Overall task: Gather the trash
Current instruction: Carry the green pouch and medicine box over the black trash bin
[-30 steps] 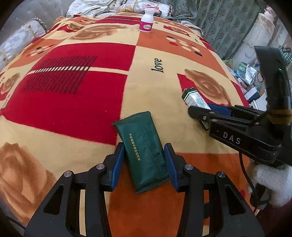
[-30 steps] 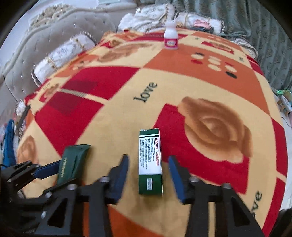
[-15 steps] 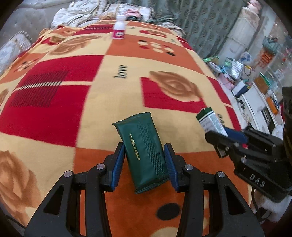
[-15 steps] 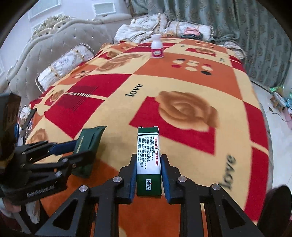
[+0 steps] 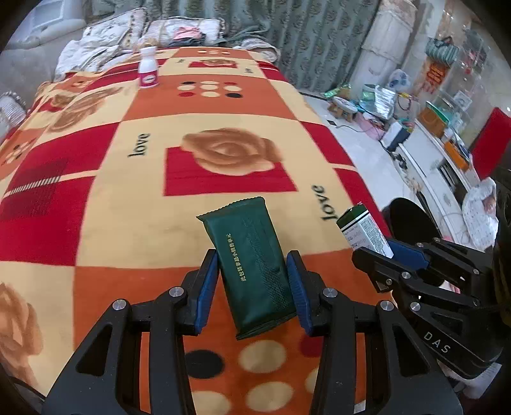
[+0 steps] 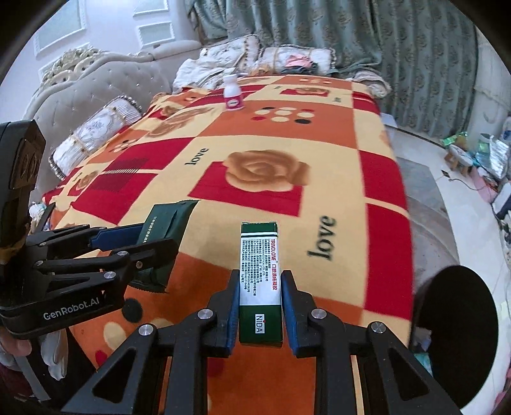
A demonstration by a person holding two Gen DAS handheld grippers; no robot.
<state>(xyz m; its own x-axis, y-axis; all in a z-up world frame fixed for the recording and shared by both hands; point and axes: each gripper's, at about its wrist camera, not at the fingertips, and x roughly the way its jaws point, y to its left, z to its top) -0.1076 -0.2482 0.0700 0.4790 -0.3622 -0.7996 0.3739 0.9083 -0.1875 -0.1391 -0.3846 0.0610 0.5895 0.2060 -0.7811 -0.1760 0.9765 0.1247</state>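
Observation:
My left gripper [image 5: 252, 274] is shut on a dark green foil packet [image 5: 249, 261], held above the bed's patterned blanket [image 5: 127, 198]. My right gripper [image 6: 260, 293] is shut on a green and white medicine box [image 6: 259, 271], also lifted off the blanket. In the left wrist view the right gripper [image 5: 388, 255] with the box [image 5: 362, 231] shows at the right edge. The right wrist view has the left gripper [image 6: 137, 239] and packet [image 6: 166, 223] at its left. A small white bottle with a pink label [image 5: 148, 67] [image 6: 232, 93] stands upright at the bed's far end.
A black round bin rim [image 6: 456, 319] [image 5: 412, 220] sits low beside the bed's right edge. Pillows [image 6: 95, 134] and a padded headboard [image 6: 95, 79] line the left; bedding [image 5: 179, 28] is piled at the far end. Clutter [image 5: 383, 105] covers the floor on the right by a white cabinet [image 5: 447, 166].
The right gripper closed on the medicine box and lifted it off the blanket. Both grippers carried their items up and toward the bed's right edge; the black bin came into view.

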